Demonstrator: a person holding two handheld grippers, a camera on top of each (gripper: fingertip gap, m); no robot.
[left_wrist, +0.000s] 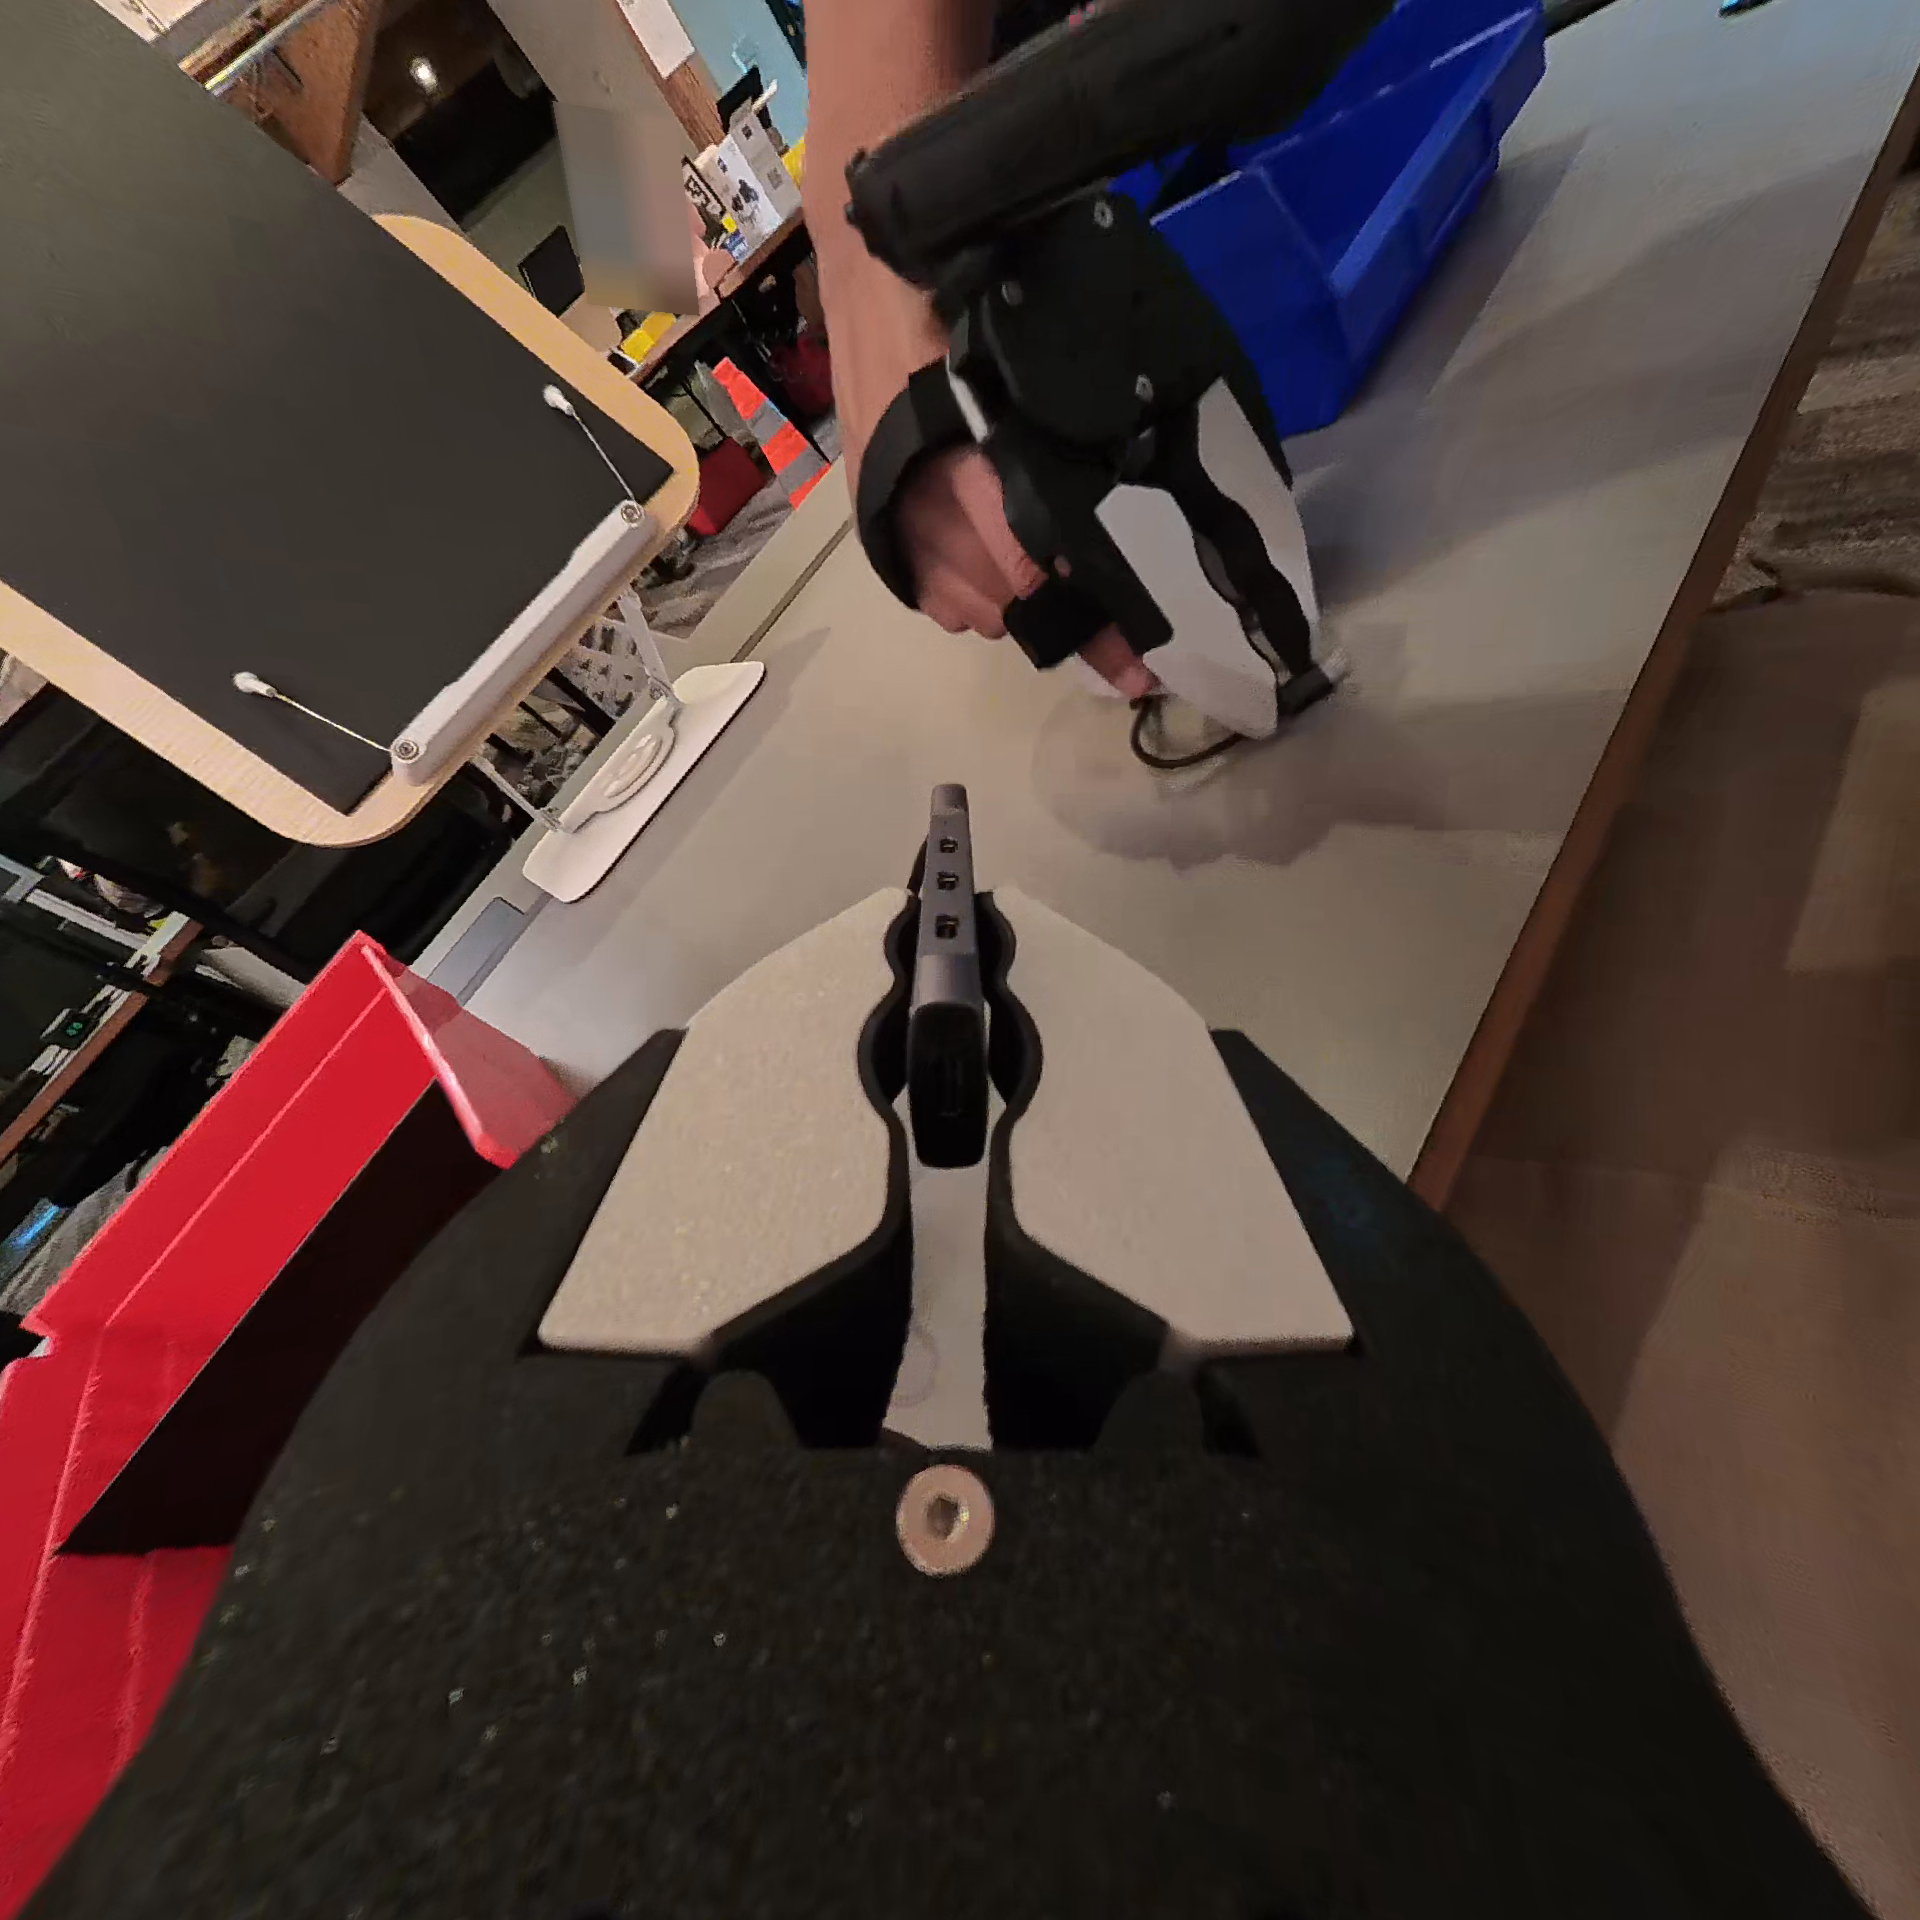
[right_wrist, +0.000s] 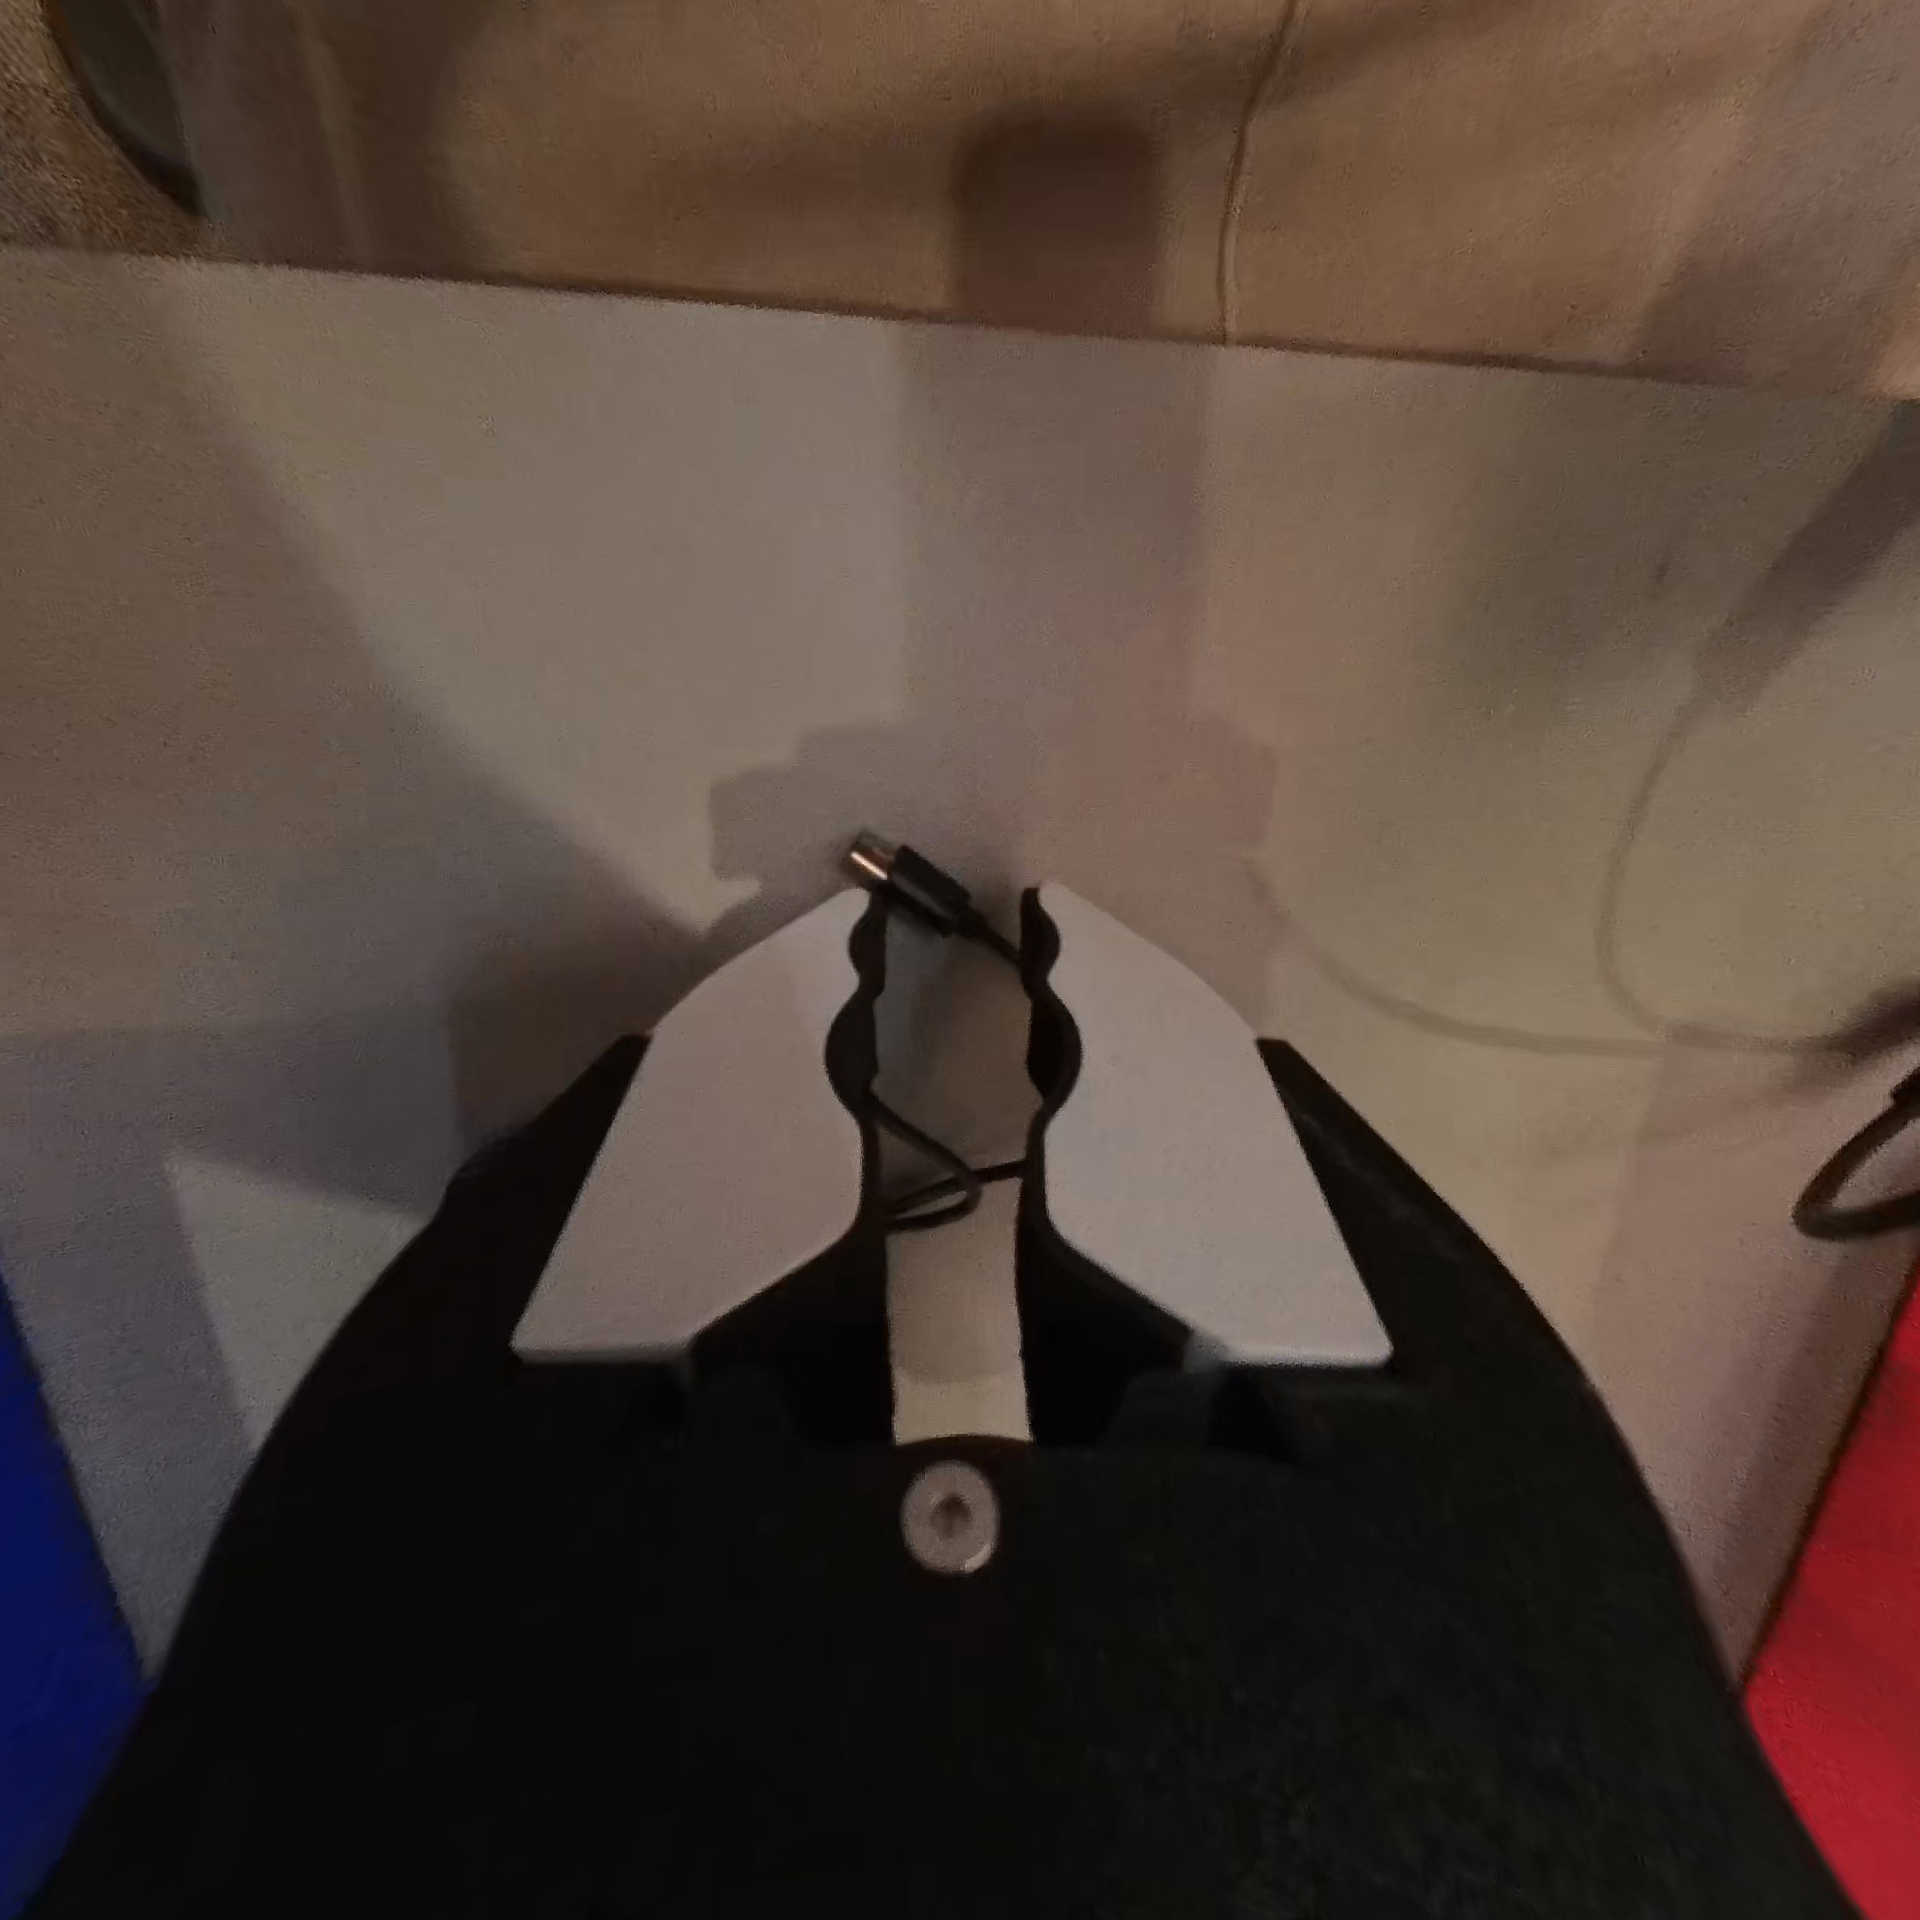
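Left gripper (left_wrist: 951, 904): clenched on a slim dark grey device (left_wrist: 945, 1039), which is held edge-on between the two pads. The device runs along the gripper's midline. Its far end sticks out past the fingertips and shows a row of small slots on the narrow edge. The near end sits deep in the scalloped throat, so the hold looks well seated and centred. The device is off the grey tabletop (left_wrist: 1455, 727).

Right gripper (right_wrist: 951, 904): the jaws stand a narrow gap apart, tips down on or just above the tabletop. A thin black cable (right_wrist: 940, 1174) threads through this gap. It touches the inner face of the left-hand finger and loops back toward the gripper's base. The cable's plug (right_wrist: 888, 871), which has a metal tip, lies just beyond the left-hand fingertip and points away to the left. The pads are not closed on the cable. It reads as loosely enclosed, not grasped.

In the left wrist view, the right gripper is ahead and to the right, carried by a hand (left_wrist: 966, 540). A loop of the cable lies on the tabletop beside its tips.

Surroundings:
- A blue bin (left_wrist: 1351, 208) stands beyond the right gripper.
- A red bin (left_wrist: 260, 1143) is just left of the left gripper.
- A tilted board on a white stand (left_wrist: 644, 769) is ahead to the left.
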